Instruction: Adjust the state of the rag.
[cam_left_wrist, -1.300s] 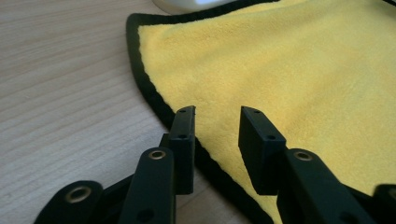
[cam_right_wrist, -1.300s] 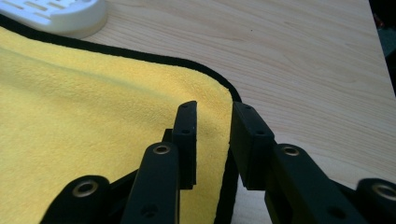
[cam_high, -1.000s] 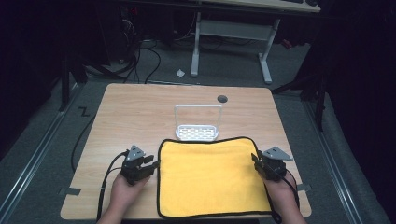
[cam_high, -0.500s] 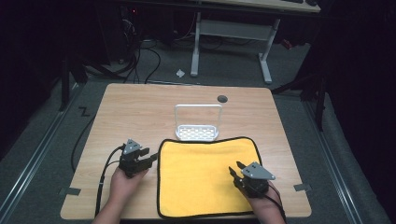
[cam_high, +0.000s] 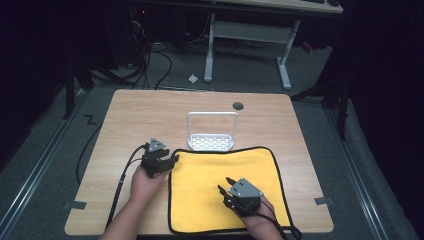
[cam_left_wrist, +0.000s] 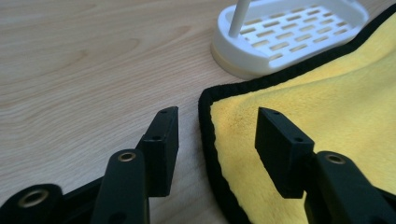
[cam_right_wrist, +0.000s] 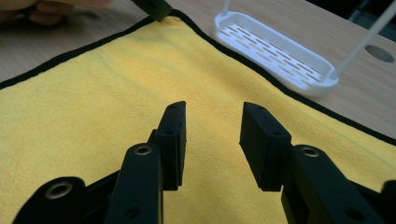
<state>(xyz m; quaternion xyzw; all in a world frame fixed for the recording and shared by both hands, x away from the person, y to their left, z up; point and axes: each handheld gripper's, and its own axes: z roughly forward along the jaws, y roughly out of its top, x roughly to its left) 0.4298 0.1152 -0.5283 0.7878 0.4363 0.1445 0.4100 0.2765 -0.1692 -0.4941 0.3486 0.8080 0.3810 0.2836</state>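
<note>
Beneath the right gripper (cam_high: 226, 188), jaws parted and just opening, lies the yellow cloth (cam_high: 210, 175); its corner sits between the left gripper's (cam_high: 172, 160) opening, empty jaws.

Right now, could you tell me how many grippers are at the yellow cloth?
2: the left gripper at the cloth's far left corner, the right gripper over its middle.

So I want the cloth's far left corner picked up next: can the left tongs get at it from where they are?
Probably yes: the left tongs stand open astride the yellow cloth at its black-edged corner, with nothing between.
</note>
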